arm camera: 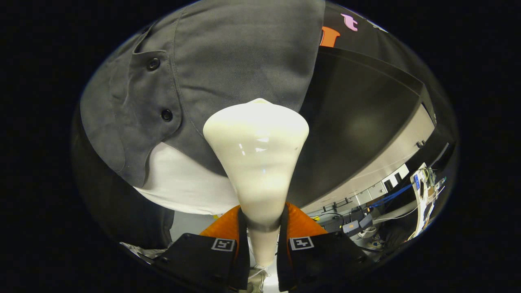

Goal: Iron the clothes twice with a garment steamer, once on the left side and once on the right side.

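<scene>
Gripper view. The claw (pixel 263 244) holds the garment steamer (pixel 256 162) by its narrow handle, 1 finger pressed on each side, with the wide head pointing forward beyond the fingertips. The head lies on or just short of the grey shirt (pixel 228 61); contact cannot be confirmed, since the head hides its own face. The shirt hangs ahead of the claw over a white undergarment (pixel 179 183), whose hem shows below the grey cloth. The head sits right of the button placket, so this appears to be a pass over 1 side panel. To do the pass well, the holder should keep the head flat to the fabric, travel slowly along the panel, and avoid snagging the buttons. Count: 1 steamer, 1 grey shirt, 1 white undergarment, 2 visible buttons (pixel 153 64).
</scene>
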